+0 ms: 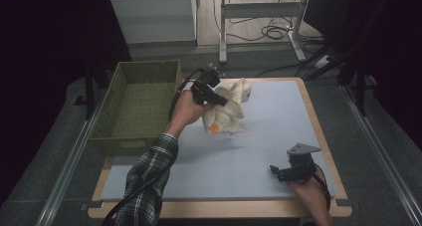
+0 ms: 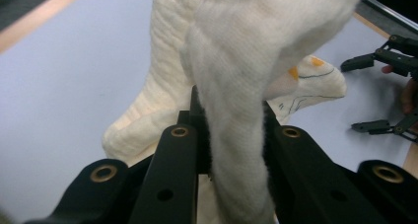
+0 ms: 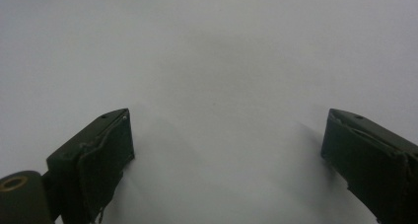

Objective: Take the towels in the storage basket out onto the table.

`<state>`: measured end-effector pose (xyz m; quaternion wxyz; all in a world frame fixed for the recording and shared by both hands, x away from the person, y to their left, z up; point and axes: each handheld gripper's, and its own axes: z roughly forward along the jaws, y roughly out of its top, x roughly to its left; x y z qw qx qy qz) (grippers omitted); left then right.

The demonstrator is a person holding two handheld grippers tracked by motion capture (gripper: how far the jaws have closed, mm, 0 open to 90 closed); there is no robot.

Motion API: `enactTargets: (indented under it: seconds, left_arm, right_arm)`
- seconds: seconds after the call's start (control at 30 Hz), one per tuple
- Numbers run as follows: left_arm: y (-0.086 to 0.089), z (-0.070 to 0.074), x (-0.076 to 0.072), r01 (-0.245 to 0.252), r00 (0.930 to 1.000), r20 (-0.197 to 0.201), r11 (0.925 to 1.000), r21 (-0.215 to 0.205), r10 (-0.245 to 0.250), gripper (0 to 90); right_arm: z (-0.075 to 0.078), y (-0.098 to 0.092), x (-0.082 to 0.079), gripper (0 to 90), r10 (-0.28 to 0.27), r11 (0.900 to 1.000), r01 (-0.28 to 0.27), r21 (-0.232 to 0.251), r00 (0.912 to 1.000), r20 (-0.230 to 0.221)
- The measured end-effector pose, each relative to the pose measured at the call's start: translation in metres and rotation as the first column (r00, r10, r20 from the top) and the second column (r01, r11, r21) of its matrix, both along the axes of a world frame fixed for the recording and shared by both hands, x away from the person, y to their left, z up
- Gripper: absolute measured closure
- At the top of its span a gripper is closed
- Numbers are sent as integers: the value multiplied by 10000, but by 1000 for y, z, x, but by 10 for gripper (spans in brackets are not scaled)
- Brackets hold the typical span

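A cream-white cloth (image 1: 230,109) with small orange marks hangs lifted over the grey mat (image 1: 268,131) near its back left. My left gripper (image 1: 217,99) is shut on it. In the left gripper view the cloth (image 2: 231,81) is pinched between the black jaws and drapes down past them, with my left gripper (image 2: 231,140) closed around a fold. My right gripper (image 1: 281,172) rests low at the mat's front right, open. In the right gripper view my right gripper (image 3: 226,150) has its jaws wide apart over bare mat, nothing between them.
An olive woven basket (image 1: 117,104) stands at the table's left edge, right beside the left hand. The wooden table rim (image 1: 318,121) frames the mat. Table legs and cables (image 1: 271,32) lie on the floor beyond. The right gripper (image 2: 389,91) also appears far off in the left gripper view.
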<state>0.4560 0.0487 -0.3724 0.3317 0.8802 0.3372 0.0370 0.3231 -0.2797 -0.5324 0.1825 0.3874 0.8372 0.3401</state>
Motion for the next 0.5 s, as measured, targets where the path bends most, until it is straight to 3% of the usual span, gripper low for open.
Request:
enactTargets:
  seconds: [0.23,0.43,0.5]
  left_arm:
    - [-30,-23,-3,635,9976,-270,9976,-277,-643,788]
    - [-49,-41,-3,724,9969,-315,9974,-47,-725,785]
    - [-54,-49,-3,743,9969,-282,9970,230,-736,783]
  right_arm:
    - [0,0,0,56,-7,10000,7,8,10000,-15]
    - [0,0,0,56,-3,10000,3,8,10000,-5]
    - [0,0,0,56,0,10000,0,3,10000,-5]
